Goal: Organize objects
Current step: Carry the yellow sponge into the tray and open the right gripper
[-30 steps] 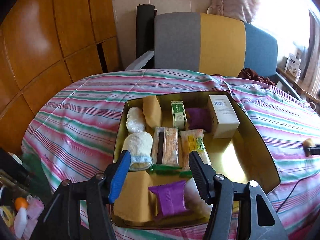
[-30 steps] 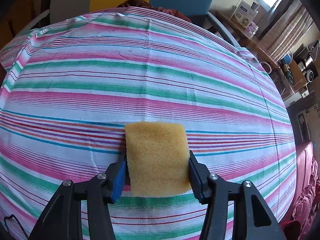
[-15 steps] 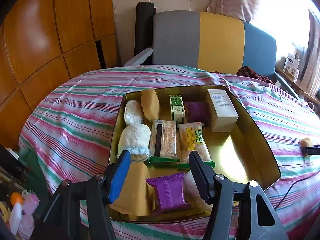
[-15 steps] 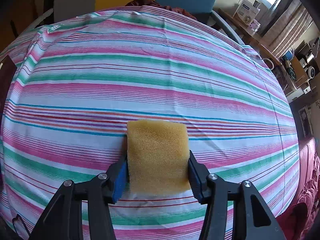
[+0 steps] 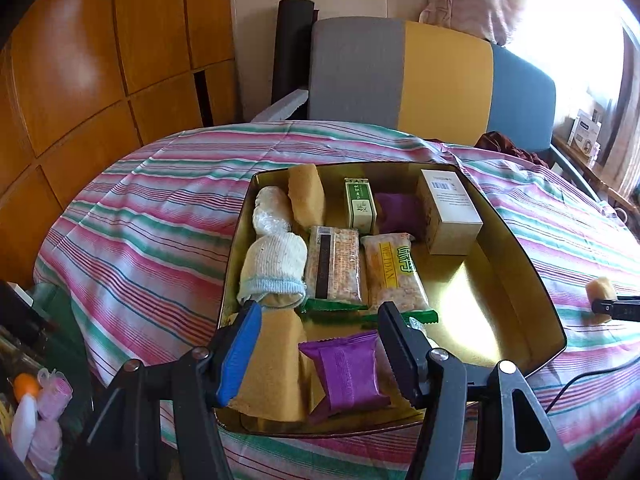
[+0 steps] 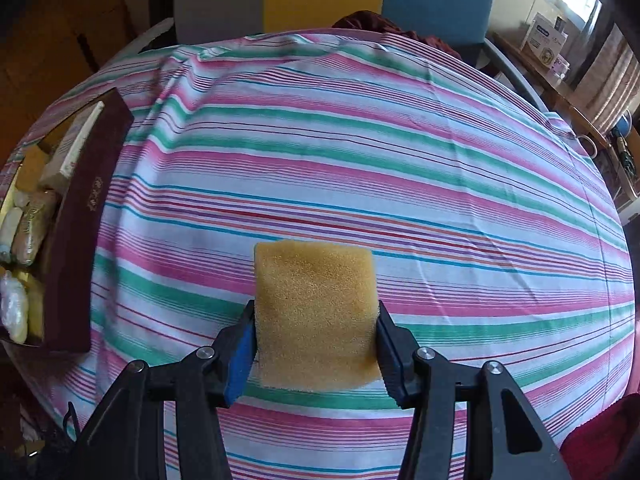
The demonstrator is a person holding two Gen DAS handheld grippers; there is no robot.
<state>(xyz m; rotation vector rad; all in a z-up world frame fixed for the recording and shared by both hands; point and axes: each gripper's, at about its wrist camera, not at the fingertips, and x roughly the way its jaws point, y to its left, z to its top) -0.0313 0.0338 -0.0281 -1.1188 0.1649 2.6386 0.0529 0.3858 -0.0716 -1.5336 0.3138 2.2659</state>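
Observation:
My right gripper [image 6: 314, 322] is shut on a yellow sponge [image 6: 316, 312] and holds it above the striped tablecloth [image 6: 360, 152]; it shows small at the right edge of the left wrist view [image 5: 598, 289]. The gold tin box [image 5: 520, 264] holds a white sock [image 5: 272, 268], two sponges [image 5: 306, 196], snack packets [image 5: 394, 272], a purple packet [image 5: 346, 370], a green box [image 5: 360, 206] and a white box [image 5: 448, 210]. My left gripper [image 5: 320, 344] is open and empty over the box's near end. In the right wrist view the box [image 6: 80, 208] sits at the far left.
A grey, yellow and blue chair [image 5: 432, 84] stands behind the table. Wooden panels [image 5: 80, 80] line the left wall. Bottles and clutter [image 5: 28, 408] sit low at the left. A black cable [image 5: 580, 380] lies right of the box. A side shelf with boxes [image 6: 544, 40] is at the right.
The right gripper has turned left with the sponge, and the box has come into its view. The left gripper has drawn back slightly and stays open.

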